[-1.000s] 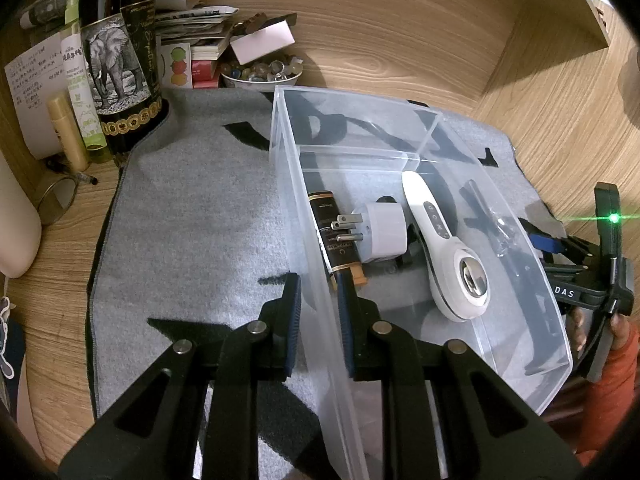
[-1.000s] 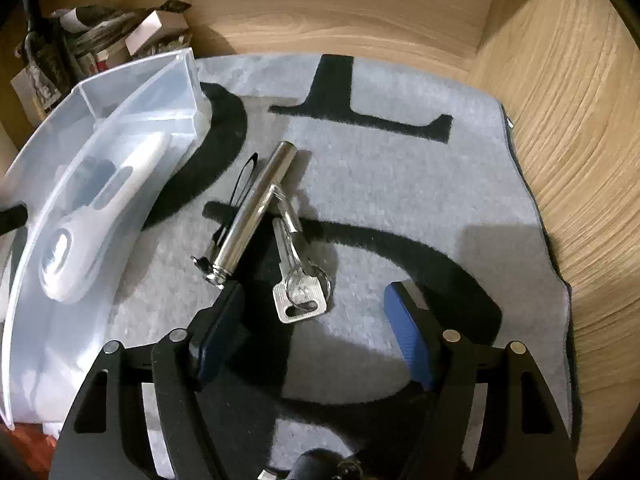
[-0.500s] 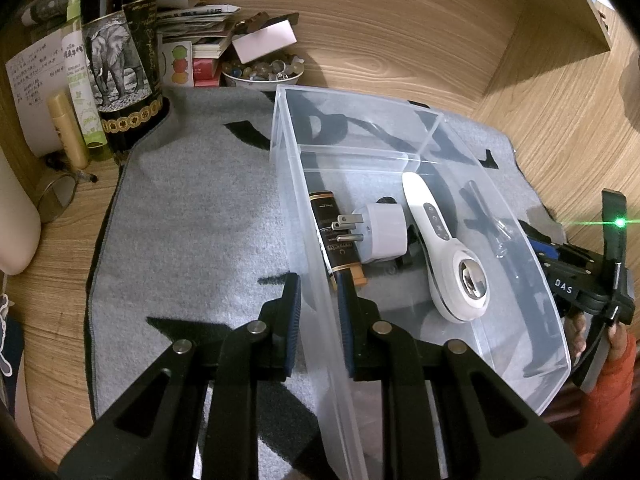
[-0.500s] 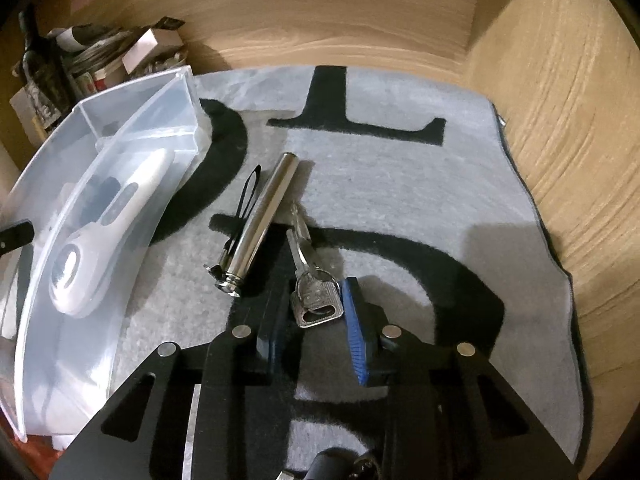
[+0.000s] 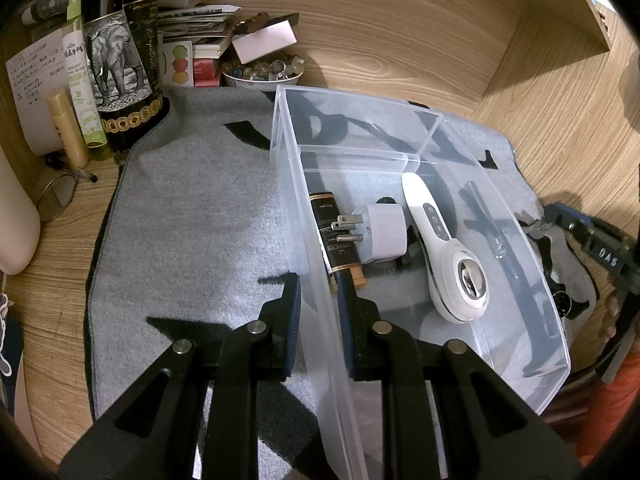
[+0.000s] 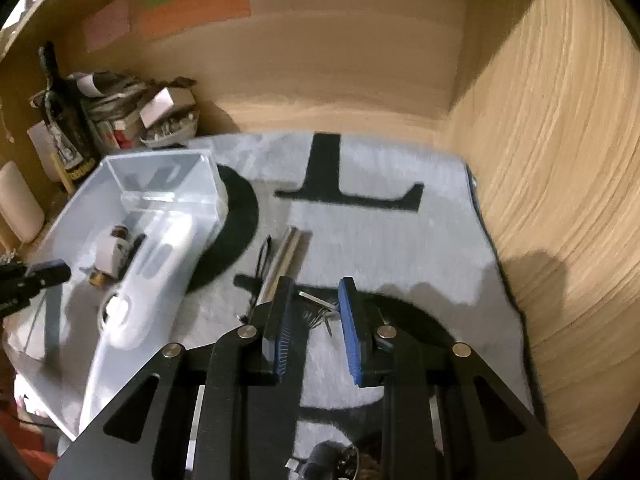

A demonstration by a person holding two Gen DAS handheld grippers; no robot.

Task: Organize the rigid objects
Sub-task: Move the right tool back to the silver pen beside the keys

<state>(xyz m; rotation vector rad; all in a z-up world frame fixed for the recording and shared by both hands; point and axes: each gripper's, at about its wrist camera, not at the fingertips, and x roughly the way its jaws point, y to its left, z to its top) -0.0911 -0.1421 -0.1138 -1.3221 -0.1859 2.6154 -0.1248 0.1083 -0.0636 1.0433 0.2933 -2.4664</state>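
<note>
A clear plastic bin [image 5: 296, 184] stands on a grey mat [image 5: 192, 232]. In it lie a white handheld device [image 5: 444, 240], a white plug adapter [image 5: 380, 232] and a dark tube with gold ends [image 5: 336, 240]. My left gripper [image 5: 318, 292] is shut on the bin's left wall, one finger on each side. My right gripper [image 6: 316, 300] is shut on a bunch of keys [image 6: 320, 308] and holds it above the mat, blurred by motion. A silver metal cylinder [image 6: 280, 260] with a black strap lies on the mat [image 6: 380, 240] just beyond the keys, right of the bin [image 6: 168, 184].
A dark bottle with an elephant label [image 5: 120, 64], small bottles, papers and a bowl of stones [image 5: 264, 74] crowd the back left corner. Wooden walls close the back and the right side [image 6: 560, 160]. The right gripper's body shows beyond the bin [image 5: 600, 248].
My right gripper closed on the keys and has lifted them off the mat, pulling back and up. My left gripper and the bin have stayed put.
</note>
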